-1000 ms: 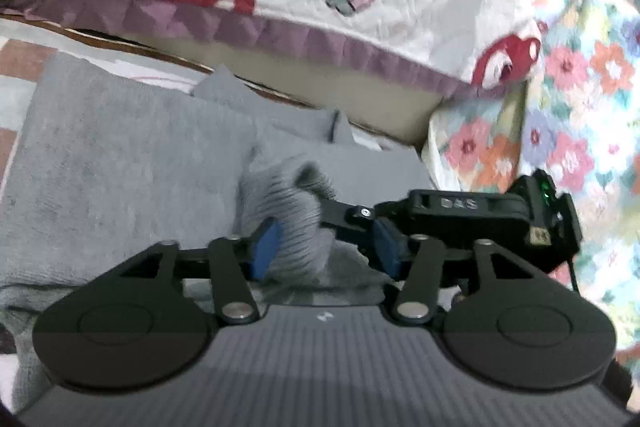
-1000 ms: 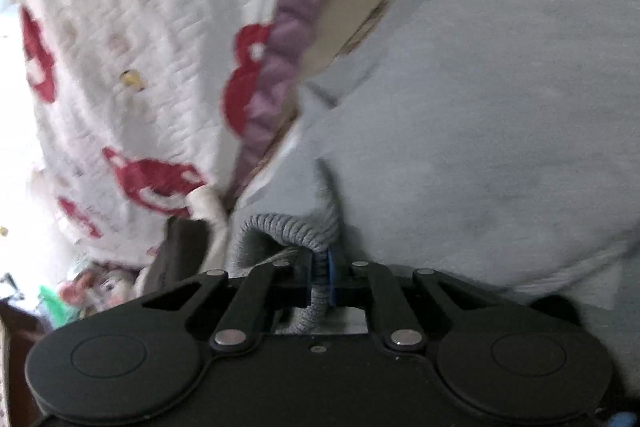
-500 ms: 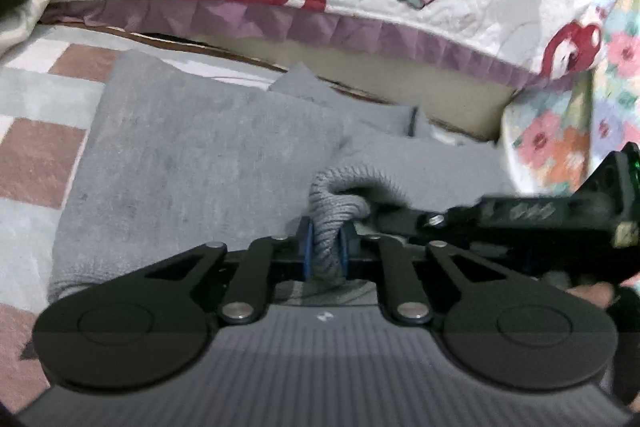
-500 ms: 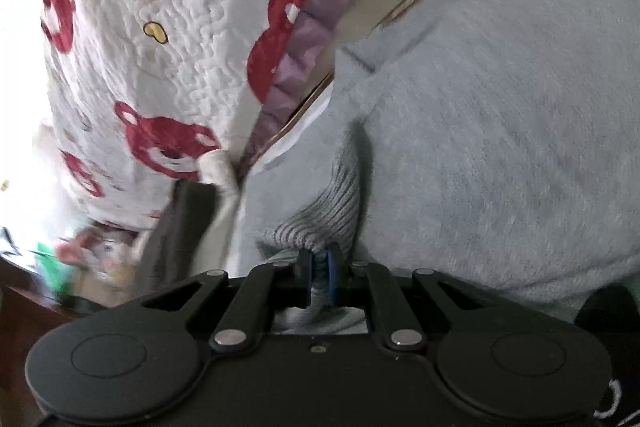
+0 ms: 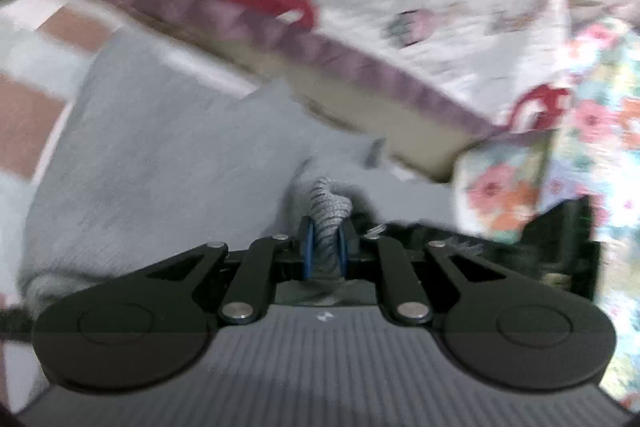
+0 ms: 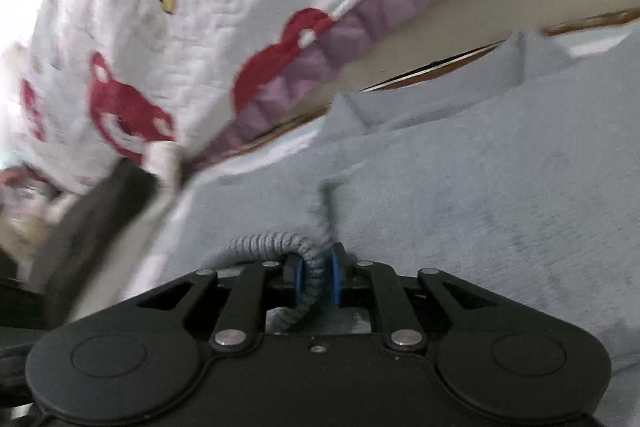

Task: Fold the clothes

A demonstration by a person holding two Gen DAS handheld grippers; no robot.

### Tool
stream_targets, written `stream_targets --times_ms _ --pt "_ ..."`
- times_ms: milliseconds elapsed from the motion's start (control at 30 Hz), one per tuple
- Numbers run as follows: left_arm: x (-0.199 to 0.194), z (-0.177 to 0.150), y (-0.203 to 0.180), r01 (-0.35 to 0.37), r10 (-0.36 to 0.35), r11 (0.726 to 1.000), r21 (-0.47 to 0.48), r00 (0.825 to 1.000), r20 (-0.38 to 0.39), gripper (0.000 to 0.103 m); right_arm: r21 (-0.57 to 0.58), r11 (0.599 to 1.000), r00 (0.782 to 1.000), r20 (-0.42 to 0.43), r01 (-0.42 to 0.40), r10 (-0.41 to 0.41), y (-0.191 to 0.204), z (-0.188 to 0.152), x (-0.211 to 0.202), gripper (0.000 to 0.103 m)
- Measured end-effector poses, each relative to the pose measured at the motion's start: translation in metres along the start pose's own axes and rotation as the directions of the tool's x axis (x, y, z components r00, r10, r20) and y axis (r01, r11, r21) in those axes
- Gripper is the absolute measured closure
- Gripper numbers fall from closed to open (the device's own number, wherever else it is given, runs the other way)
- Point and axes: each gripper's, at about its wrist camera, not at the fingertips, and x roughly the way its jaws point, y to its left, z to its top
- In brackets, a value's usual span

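- My left gripper (image 5: 325, 247), spread wide a second ago, has clamped on the ribbed hem (image 5: 329, 205) of the grey knitted sweater (image 5: 160, 155) lying on the bed;
- my right gripper (image 6: 317, 281) pinches the same ribbing (image 6: 280, 241), its jaws having just eased slightly;
- with both ends held, I judge the fold can begin.
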Motion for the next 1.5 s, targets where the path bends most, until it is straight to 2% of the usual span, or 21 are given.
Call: stream_targets --times_ms 67,100,133,267,333,367,400,433,467,600,733,867,967,1133,1200,1233,1267,1300,1367,1433,1500 --pt "-0.005 0.001 -0.007 0.027 -0.028 0.999 0.043 0.999 0.025 0.093 -0.048 0.998 0.999 -0.023 0.043 -0.044 0.007 0.003 -0.003 0.079" --pt "-0.004 0.000 -0.006 0.041 -0.041 0.999 0.024 0.999 0.028 0.093 -0.073 0.995 0.997 -0.034 0.068 -0.070 0.011 0.005 -0.005 0.078" --pt "-0.004 0.000 -0.004 0.055 -0.055 0.998 0.005 0.998 0.032 0.093 -0.111 0.989 0.994 -0.040 0.093 -0.098 0.017 0.008 -0.010 0.071" --pt "0.000 -0.003 0.003 0.052 -0.051 0.998 -0.040 0.999 0.019 0.093 -0.257 0.952 0.986 0.005 0.164 -0.168 0.039 0.012 -0.044 0.070" --pt "0.002 -0.003 0.005 0.054 -0.053 0.997 -0.047 0.998 0.014 0.093 -0.268 0.958 0.994 0.030 0.106 -0.102 0.044 0.013 -0.060 0.074" --pt "0.002 -0.003 0.006 0.055 -0.054 0.997 -0.050 0.998 0.011 0.093 -0.271 0.960 0.997 0.042 0.074 -0.065 0.045 0.014 -0.068 0.084" --pt "0.003 -0.004 0.007 0.062 -0.061 0.996 -0.066 0.998 0.011 0.093 -0.268 0.963 0.999 0.036 0.005 0.005 0.047 0.014 -0.073 0.088" --pt "0.003 -0.004 0.007 0.061 -0.061 0.996 -0.062 0.998 0.008 0.093 -0.267 0.963 0.999 0.021 -0.034 0.041 0.048 0.014 -0.071 0.093" --pt "0.004 -0.005 0.007 0.060 -0.060 0.996 -0.058 0.998 0.005 0.093 -0.265 0.962 0.998 0.006 -0.065 0.069 0.049 0.014 -0.067 0.093" --pt "0.006 -0.007 0.000 0.009 -0.009 1.000 0.000 1.000 -0.004 0.095 -0.282 0.959 0.999 -0.048 -0.032 0.019 0.049 0.005 -0.038 0.093" --pt "0.010 -0.009 -0.001 -0.013 0.014 0.999 0.030 0.999 -0.032 0.093 -0.248 0.969 0.999 -0.041 0.014 -0.025 0.032 0.000 -0.029 0.087" --pt "0.011 -0.009 -0.002 -0.035 0.037 0.999 0.041 0.999 -0.040 0.093 -0.146 0.988 0.998 -0.049 -0.046 0.040 0.014 0.001 -0.025 0.078" --pt "0.009 -0.006 0.004 -0.037 0.038 0.999 0.008 0.999 -0.035 0.093 -0.083 0.992 0.994 -0.062 -0.095 0.090 0.007 0.003 -0.015 0.075" --pt "0.006 -0.001 0.012 -0.047 0.046 0.999 -0.020 0.998 -0.032 0.093 -0.030 0.989 0.990 -0.021 -0.142 0.141 0.004 -0.002 0.007 0.072" --pt "0.007 0.000 0.015 -0.039 0.037 0.999 -0.037 0.998 -0.047 0.093 -0.063 0.986 0.988 0.007 -0.155 0.155 0.009 -0.005 0.009 0.073" --pt "0.008 0.000 0.014 -0.054 0.052 0.998 -0.030 0.997 -0.061 0.093 -0.105 0.981 0.986 0.018 -0.166 0.169 0.013 -0.006 0.008 0.092" --pt "0.008 0.000 0.014 -0.068 0.066 0.997 -0.022 0.995 -0.075 0.093 -0.129 0.974 0.982 0.020 -0.185 0.189 0.016 -0.007 0.007 0.098" --pt "0.007 0.001 0.013 -0.072 0.071 0.997 -0.014 0.994 -0.079 0.092 -0.150 0.967 0.977 0.019 -0.205 0.210 0.018 -0.008 0.006 0.098" --pt "0.003 0.008 0.009 -0.086 0.086 0.996 0.011 0.993 -0.081 0.091 -0.117 0.962 0.967 0.022 -0.249 0.253 0.015 -0.007 0.002 0.099" --pt "-0.006 0.015 -0.004 -0.112 0.120 0.987 0.112 0.991 -0.066 0.091 -0.081 0.956 0.958 0.029 -0.282 0.285 0.012 -0.005 -0.005 0.099" --pt "-0.012 0.018 -0.018 -0.144 0.161 0.961 0.235 0.985 -0.054 0.087 -0.046 0.944 0.944 0.030 -0.328 0.330 0.011 -0.002 -0.013 0.099"
